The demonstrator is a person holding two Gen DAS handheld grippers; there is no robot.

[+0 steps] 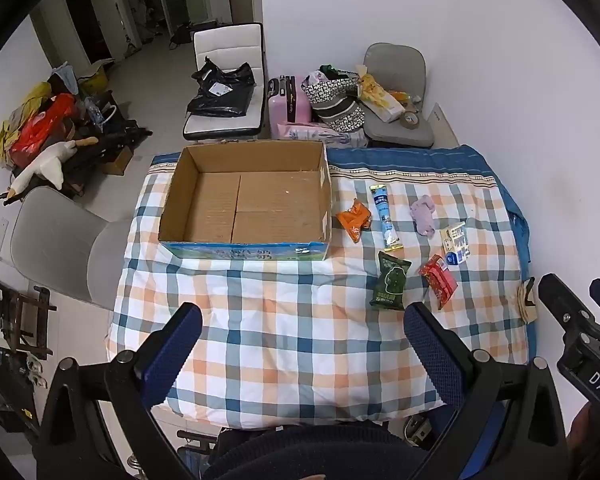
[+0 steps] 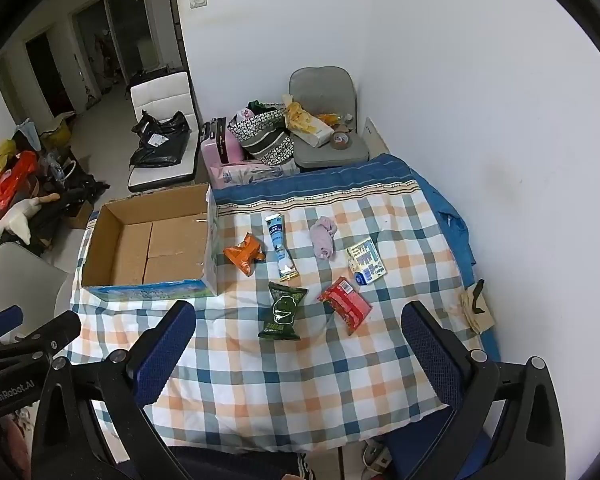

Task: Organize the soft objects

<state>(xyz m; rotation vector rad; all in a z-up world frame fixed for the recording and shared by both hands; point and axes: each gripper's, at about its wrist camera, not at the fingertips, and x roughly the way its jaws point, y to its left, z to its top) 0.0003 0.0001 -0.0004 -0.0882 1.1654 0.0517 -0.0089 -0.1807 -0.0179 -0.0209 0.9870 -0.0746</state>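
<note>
Table (image 1: pixel 260 344): your work surface, under a checked quilt. Everything for the job sits on it, within reach of both grippers.
Cardboard box (image 1: pixel 246 196): open top, nothing inside, on the left half. I read it as the bin for the soft items; nothing sorted yet.
Soft items: six, loosely spread right of the box, none touching, so you can pick each singly. Green packet (image 1: pixel 391 281) and red packet (image 1: pixel 439 280) nearest you. Blue tube sachet (image 1: pixel 387 216) and orange packet (image 1: pixel 355 219) beside the box wall. Purple cloth (image 1: pixel 423 215) and white printed pack (image 1: pixel 456 241) further right.
Left gripper (image 1: pixel 302 348): jaws fully spread, holding nothing, angled down over bare quilt.
Right gripper (image 2: pixel 298 346): same, wide apart and empty, green packet just ahead of it.
View difference: your left camera looks straight into the box floor; your right one shows the brown paper tag (image 2: pixel 476 308) at the table's right edge more fully, and the box obliquely.
</note>
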